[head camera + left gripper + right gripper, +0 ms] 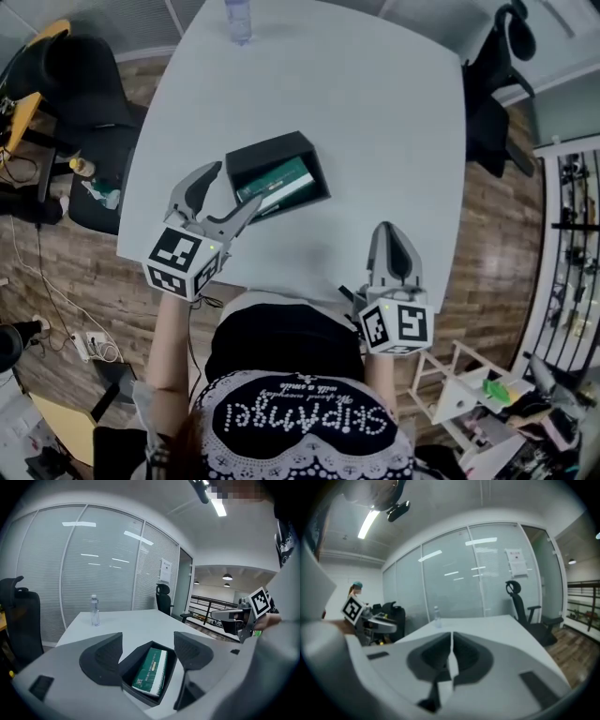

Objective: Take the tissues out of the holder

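Black tissue holder [272, 147] on white table [375, 112], green tissue pack [275, 181] lying inside | left gripper [237, 185]: jaws wide apart, empty, at holder's near corner | right gripper [391, 230]: jaws together, empty, at table's near edge.

bottle [238, 21] cut off, tissue pack [151, 670] print illegible

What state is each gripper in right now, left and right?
Left gripper: open, empty, pointing at the black rectangular holder with the green tissue pack inside.
Right gripper: shut, holding nothing.
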The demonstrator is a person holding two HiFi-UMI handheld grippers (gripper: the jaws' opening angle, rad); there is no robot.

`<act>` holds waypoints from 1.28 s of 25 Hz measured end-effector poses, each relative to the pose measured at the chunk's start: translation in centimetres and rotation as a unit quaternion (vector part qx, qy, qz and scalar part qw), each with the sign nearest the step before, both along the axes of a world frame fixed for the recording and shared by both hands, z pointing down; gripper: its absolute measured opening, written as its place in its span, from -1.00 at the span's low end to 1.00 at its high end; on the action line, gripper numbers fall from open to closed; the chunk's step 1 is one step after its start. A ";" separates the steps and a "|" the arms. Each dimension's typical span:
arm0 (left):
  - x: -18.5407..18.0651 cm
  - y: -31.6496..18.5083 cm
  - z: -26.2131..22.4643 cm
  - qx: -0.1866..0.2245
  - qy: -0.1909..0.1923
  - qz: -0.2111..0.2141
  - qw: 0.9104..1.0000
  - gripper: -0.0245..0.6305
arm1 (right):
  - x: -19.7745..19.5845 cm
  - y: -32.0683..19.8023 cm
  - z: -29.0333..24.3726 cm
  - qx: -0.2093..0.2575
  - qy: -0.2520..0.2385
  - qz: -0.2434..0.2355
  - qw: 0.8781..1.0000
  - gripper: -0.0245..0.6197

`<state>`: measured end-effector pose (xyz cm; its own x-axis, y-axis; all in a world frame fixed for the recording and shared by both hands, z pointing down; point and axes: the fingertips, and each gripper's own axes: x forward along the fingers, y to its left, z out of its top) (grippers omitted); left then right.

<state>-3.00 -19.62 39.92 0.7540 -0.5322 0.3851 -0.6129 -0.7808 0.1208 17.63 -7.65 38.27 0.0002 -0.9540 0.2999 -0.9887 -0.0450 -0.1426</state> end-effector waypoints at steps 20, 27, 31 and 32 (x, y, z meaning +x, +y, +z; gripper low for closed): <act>5.9 -0.5 4.5 -0.041 -0.041 0.071 0.996 0.20 | 3.0 3.2 0.9 -0.017 0.000 0.050 0.999 -0.81; 6.8 -0.4 6.8 -0.063 -0.066 0.080 0.993 0.20 | 3.5 3.7 0.9 -0.021 -0.004 0.057 0.998 -0.81; 7.1 -0.4 8.2 -0.079 -0.079 0.087 0.990 0.21 | 3.7 3.5 1.1 -0.025 -0.007 0.058 0.998 -0.81; 7.3 -0.4 8.3 -0.081 -0.081 0.089 0.989 0.21 | 3.7 3.5 1.1 -0.026 -0.008 0.058 0.998 -0.81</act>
<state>4.25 -20.01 48.23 0.7519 -0.3177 0.5776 -0.4890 -0.8564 0.1655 21.31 -4.16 39.39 0.1050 -0.9312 0.3491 -0.9741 -0.1669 -0.1523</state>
